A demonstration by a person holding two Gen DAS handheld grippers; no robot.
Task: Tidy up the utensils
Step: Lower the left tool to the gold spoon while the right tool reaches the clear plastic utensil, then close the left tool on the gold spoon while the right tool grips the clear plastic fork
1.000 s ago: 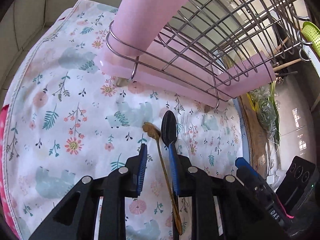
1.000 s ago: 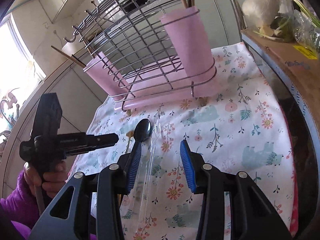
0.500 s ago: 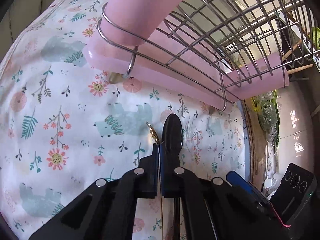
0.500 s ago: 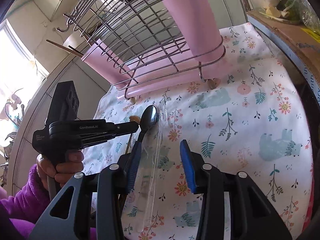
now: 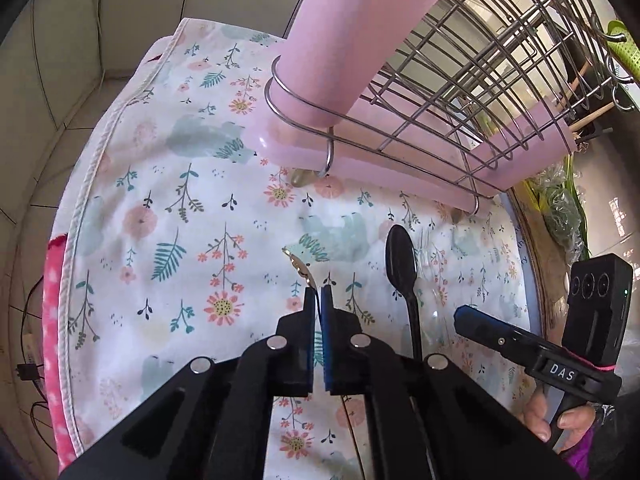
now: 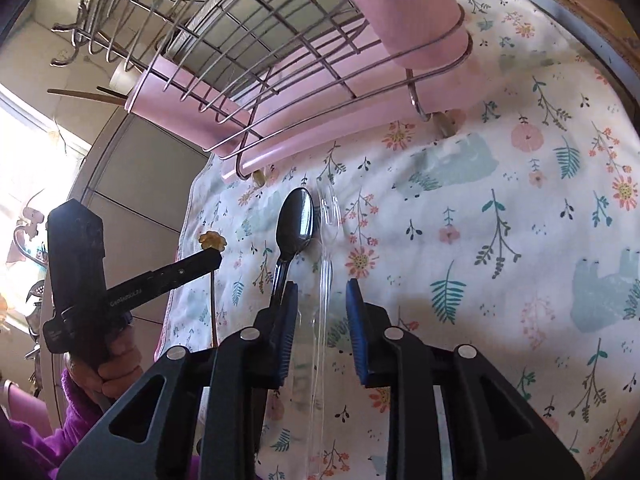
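My left gripper is shut on a thin gold utensil just behind its flower-shaped head. The right wrist view shows that head lifted off the floral cloth, the stem hanging below. A black spoon and a clear plastic fork lie side by side on the cloth. My right gripper hovers low over them, its jaws closing with the fork's handle between them, pads not touching it. The spoon's handle runs by its left finger. The right gripper also shows at the left view's right edge.
A wire dish rack on a pink drip tray stands behind the utensils, with a pink cutlery cup at its near corner. Bagged greens sit beyond the cloth's right edge. A pink towel lines the left edge.
My left gripper shut on the gold utensil, then carried its head up and left, away from the black spoon. My right gripper came down toward the clear fork and its jaws narrowed.
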